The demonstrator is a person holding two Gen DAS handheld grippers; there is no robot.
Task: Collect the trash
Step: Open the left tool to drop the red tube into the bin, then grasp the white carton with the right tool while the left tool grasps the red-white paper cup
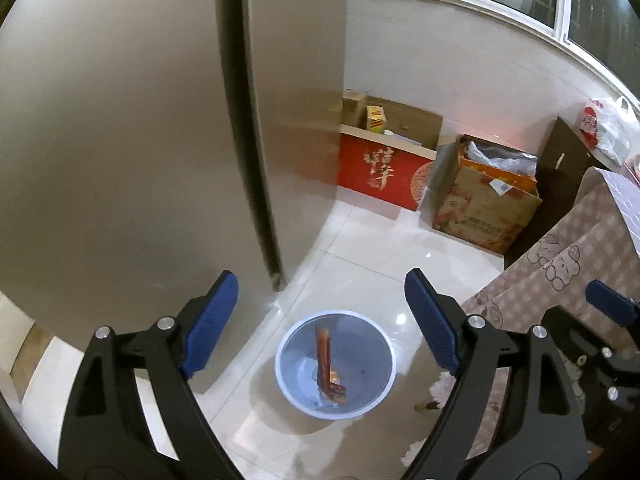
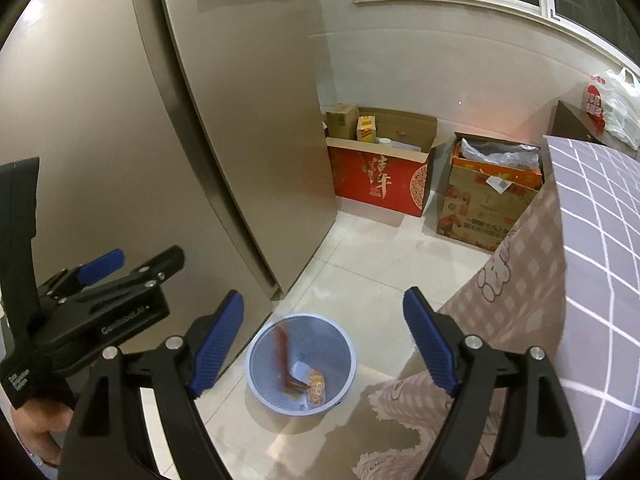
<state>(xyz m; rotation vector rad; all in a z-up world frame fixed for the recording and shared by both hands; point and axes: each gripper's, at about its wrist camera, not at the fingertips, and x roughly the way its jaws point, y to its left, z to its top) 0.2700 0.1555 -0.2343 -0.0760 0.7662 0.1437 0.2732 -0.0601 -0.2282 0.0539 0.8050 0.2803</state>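
Note:
A pale blue trash bin (image 1: 372, 364) (image 2: 340, 356) stands on the white tiled floor below both grippers. A long red-brown wrapper (image 1: 325, 356) leans upright inside it; in the right wrist view the wrapper (image 2: 283, 350) looks blurred. An orange wrapper (image 2: 316, 388) lies on the bin's bottom. My left gripper (image 1: 320, 276) (image 2: 132, 264) hangs above the bin, open, with nothing between its blue pads. My right gripper (image 2: 324, 294) is open and empty too, just right of the left one; one of its blue pads (image 1: 612, 304) shows at the left wrist view's right edge.
A tall grey fridge (image 1: 160, 120) fills the left. A red box (image 1: 380, 172) and a brown cardboard box (image 1: 480, 208) stand by the far wall. A table with a checked cloth (image 2: 592, 240) crowds the right, its cloth hanging to the floor. A hand (image 2: 36, 428) holds the left gripper.

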